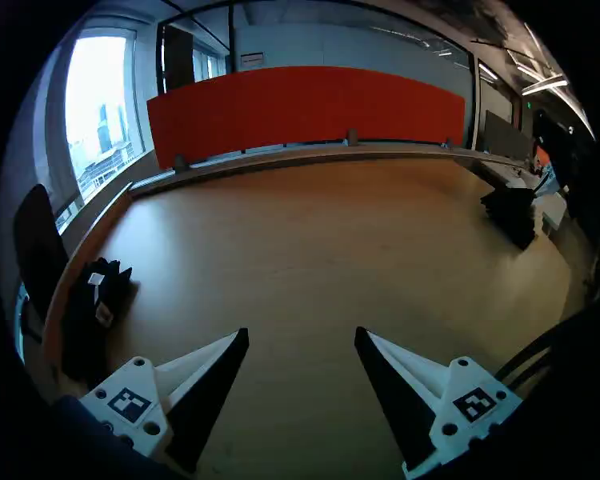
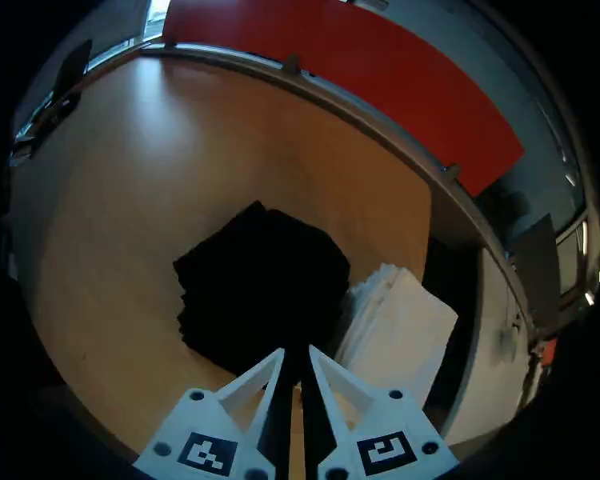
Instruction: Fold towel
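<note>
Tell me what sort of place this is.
Likely an open-plan office: a long wooden desk with a red divider panel along its far edge, a tall window onto city buildings, and strip lights overhead.

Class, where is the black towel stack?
Right gripper view: the black towel stack lies centre, just beyond the right tool, with white towels at its right.
</note>
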Available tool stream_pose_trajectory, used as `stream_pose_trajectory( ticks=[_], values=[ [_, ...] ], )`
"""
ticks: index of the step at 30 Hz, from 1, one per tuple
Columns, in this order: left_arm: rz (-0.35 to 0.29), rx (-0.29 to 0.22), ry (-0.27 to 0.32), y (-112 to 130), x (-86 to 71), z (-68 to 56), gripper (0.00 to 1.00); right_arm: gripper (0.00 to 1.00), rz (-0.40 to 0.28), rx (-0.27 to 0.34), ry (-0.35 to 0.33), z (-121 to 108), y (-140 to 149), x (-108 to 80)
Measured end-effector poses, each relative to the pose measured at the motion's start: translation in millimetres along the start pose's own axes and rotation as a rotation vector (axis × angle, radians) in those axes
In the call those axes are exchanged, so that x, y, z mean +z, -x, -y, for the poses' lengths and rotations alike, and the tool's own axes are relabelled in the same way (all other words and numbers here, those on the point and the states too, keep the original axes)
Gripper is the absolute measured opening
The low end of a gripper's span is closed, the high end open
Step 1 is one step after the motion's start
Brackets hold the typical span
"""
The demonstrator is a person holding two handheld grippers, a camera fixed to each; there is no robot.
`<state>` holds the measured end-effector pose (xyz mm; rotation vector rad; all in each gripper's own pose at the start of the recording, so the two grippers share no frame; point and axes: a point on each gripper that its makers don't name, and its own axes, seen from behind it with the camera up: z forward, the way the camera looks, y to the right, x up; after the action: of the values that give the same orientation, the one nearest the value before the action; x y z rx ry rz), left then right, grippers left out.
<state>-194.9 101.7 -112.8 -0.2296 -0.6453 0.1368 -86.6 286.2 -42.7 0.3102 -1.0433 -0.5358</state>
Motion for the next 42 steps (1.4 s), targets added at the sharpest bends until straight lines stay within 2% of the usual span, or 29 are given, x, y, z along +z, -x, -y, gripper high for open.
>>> stream_pose_trajectory(
  ticks=[9, 18, 42],
  values=[
    [0.001, 0.002, -0.002, 0, -0.5, 1.1, 0.99, 0.05, 0.026, -0.019, -0.008, -2, 9, -0.8],
    [0.003, 0.003, -0.005, 1, 0.0, 4.4, 0.99, 0.05, 0.045, -0.006, -0.008, -2, 18, 1.6],
    [0.011, 0.013, -0.006, 2, -0.3, 3.4, 0.99, 0.05, 0.126, 0.047, -0.001, 1, 53, 26.9]
  ],
)
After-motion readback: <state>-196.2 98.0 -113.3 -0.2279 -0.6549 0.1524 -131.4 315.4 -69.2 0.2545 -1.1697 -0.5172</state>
